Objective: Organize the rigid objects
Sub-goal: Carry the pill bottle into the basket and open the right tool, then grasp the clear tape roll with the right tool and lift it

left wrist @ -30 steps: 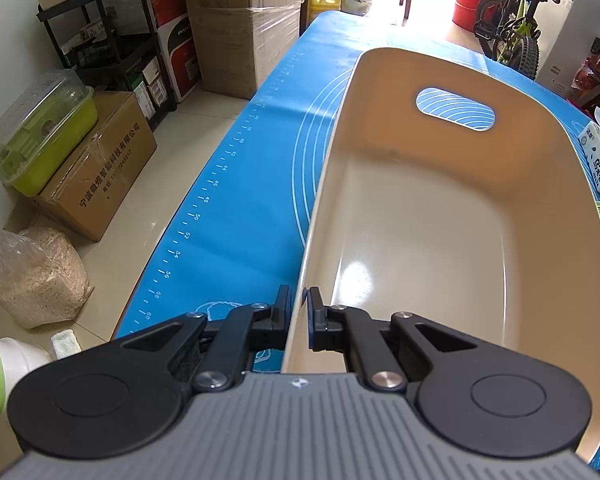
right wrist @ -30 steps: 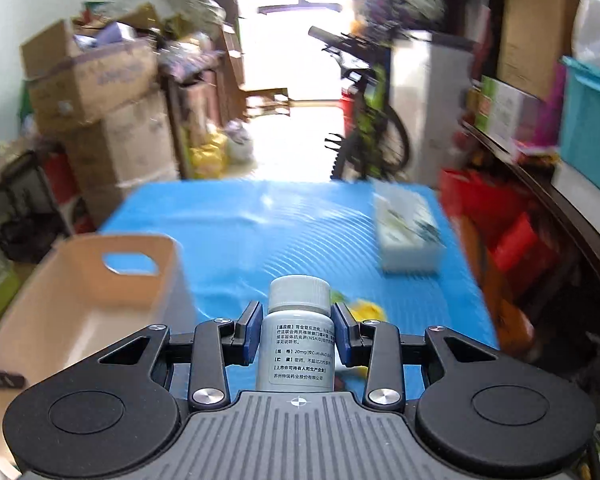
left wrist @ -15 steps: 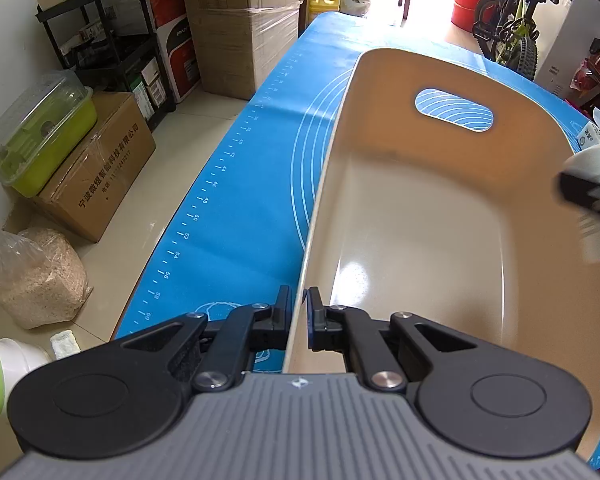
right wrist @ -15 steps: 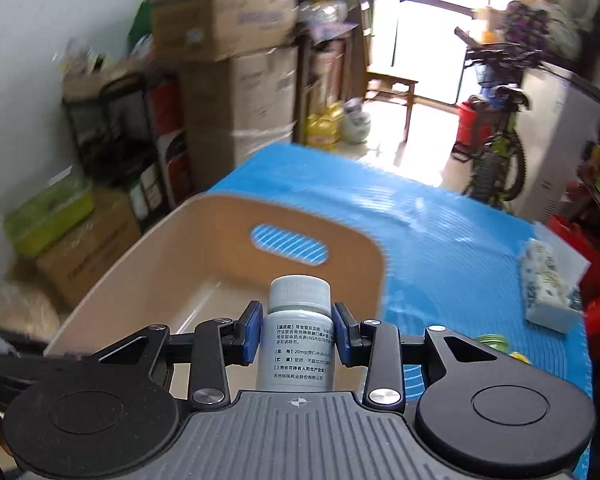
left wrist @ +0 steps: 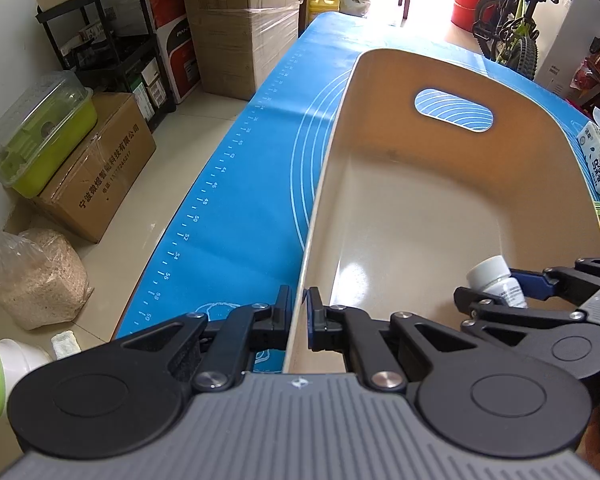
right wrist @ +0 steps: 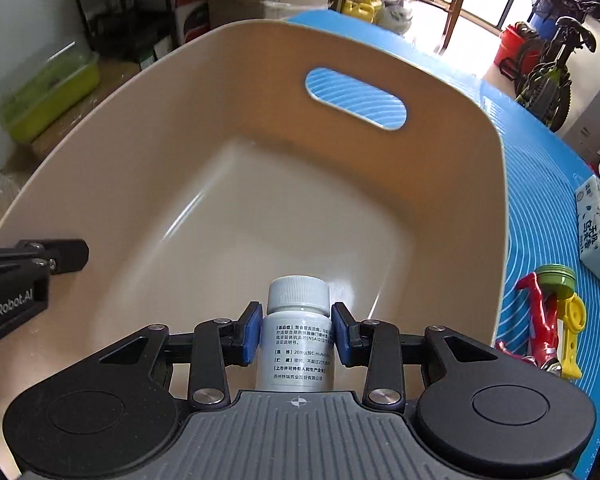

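Right tongs (right wrist: pixel 296 338): gripping a white pill bottle (right wrist: pixel 297 332) by its sides, hovering inside the beige bin (right wrist: pixel 148 128) near its front end. Left tongs (left wrist: pixel 298 314): pinching the bin's near-left rim. Bin: sitting on the blue-matted counter (left wrist: pixel 240 200). Beyond, right: toys (right wrist: pixel 548 320), then a tissue pack (right wrist: pixel 598 228), lying on the mat.

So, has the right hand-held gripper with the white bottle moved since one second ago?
Yes. The right hand-held gripper, shut on the white bottle, has moved left from above the blue mat to over the beige bin, inside its near rim.
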`<control>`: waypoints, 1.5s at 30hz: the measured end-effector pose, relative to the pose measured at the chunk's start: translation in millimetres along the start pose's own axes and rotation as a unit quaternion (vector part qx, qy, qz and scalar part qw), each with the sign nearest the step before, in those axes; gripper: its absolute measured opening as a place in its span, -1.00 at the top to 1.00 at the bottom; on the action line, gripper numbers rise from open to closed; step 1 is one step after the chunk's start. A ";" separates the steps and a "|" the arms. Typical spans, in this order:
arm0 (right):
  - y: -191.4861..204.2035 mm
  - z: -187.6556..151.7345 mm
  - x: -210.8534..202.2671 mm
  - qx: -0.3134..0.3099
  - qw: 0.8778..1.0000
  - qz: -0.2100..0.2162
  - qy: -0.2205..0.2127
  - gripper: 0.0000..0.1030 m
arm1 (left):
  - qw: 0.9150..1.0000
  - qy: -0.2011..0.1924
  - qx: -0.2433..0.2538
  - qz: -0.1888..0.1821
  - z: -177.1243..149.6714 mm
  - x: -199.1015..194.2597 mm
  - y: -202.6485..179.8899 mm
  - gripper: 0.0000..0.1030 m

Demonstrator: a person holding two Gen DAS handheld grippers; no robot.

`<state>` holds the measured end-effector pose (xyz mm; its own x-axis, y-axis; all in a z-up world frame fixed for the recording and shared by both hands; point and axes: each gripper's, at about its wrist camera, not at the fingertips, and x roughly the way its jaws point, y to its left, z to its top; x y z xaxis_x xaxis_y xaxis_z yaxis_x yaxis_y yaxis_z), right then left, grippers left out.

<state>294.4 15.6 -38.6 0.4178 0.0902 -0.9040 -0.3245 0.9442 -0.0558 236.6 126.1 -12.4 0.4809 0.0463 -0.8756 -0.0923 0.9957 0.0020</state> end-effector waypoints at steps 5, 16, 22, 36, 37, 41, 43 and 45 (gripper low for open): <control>-7.9 0.4 -17.8 0.021 0.999 0.018 -0.030 -0.01 | 1.000 0.002 -0.001 0.000 -0.3 1.0 1.0 0.83; -67.8 -7.1 -100.2 0.087 0.987 0.000 -0.134 -0.43 | 1.000 0.002 -0.001 0.000 0.2 1.1 1.4 0.82; -116.0 -29.8 -114.3 0.121 0.981 -0.051 -0.141 -0.50 | 1.000 0.002 -0.002 0.000 -0.1 0.9 1.4 0.82; -162.5 -96.4 -56.4 0.197 0.977 -0.069 -0.045 -0.51 | 1.000 0.001 -0.002 0.002 -0.2 1.4 2.7 0.82; -161.4 -97.9 -51.9 0.196 0.977 -0.070 -0.041 -0.50 | 1.000 0.001 -0.002 0.002 -0.2 1.4 2.8 0.82; -154.7 -102.5 -42.9 0.193 0.978 -0.075 -0.035 -0.08 | 1.000 0.001 -0.001 0.002 -0.2 1.4 2.8 0.82; -156.0 -103.9 -41.4 0.197 0.977 -0.069 -0.034 0.14 | 1.000 0.001 -0.002 0.002 -0.2 1.4 2.9 0.82; -157.2 -105.0 -43.7 0.202 0.977 -0.062 -0.039 0.28 | 1.000 0.001 -0.002 0.001 -0.1 1.4 2.8 0.82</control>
<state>237.9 -170.0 -34.8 0.5018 -0.0235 -0.8646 0.0882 0.9958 0.0241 236.9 128.9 -13.6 0.4783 0.0491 -0.8768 -0.0968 0.9953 0.0029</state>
